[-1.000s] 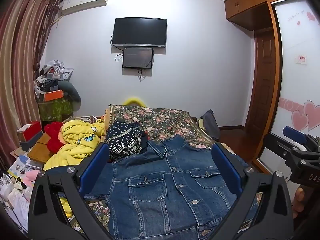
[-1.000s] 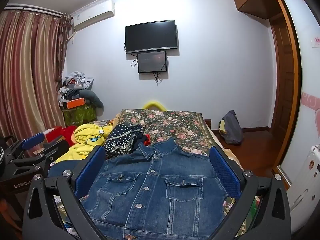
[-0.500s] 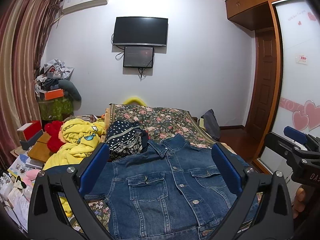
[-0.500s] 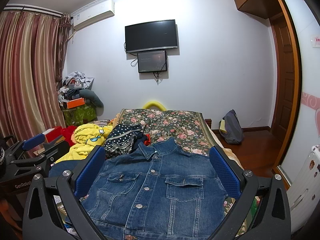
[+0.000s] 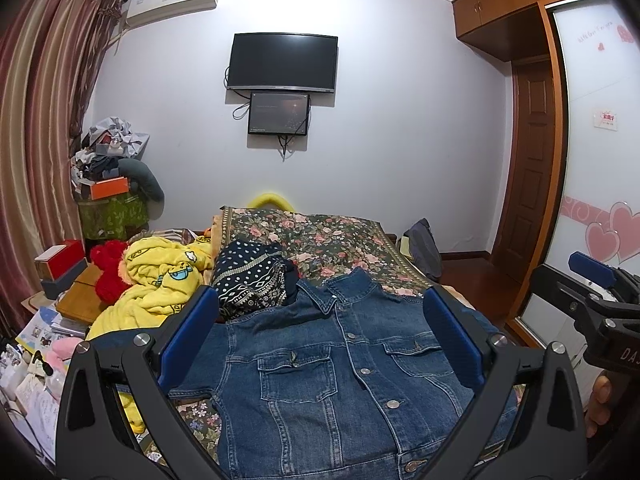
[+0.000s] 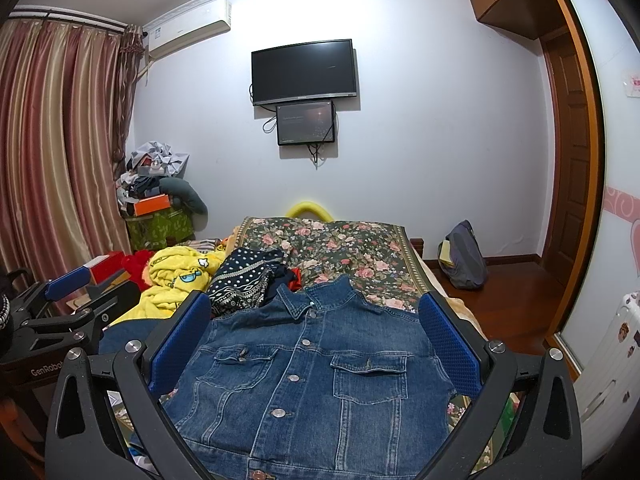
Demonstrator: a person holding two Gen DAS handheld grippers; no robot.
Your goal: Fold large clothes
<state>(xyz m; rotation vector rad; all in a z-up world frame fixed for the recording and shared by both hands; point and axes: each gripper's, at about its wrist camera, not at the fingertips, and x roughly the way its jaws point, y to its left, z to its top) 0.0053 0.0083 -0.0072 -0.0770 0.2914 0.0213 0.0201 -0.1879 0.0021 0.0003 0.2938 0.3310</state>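
Bedroom w/ white wall, black flat TV [image 5: 282,62] mounted high, floral-print bed [image 6: 340,248] below it. Blue denim button-front jacket [image 5: 340,380] lies flat on the bed, front up, collar toward the TV, buttoned. Left gripper [image 5: 320,344] hovers over it, jaws wide, nothing held. Right gripper [image 6: 316,340] same: jaws wide apart, empty, above the jacket's chest pockets. Crumpled yellow cartoon-print garment [image 5: 160,284] and navy dotted patterned cloth [image 5: 252,280] sit piled just beyond the jacket, left side.
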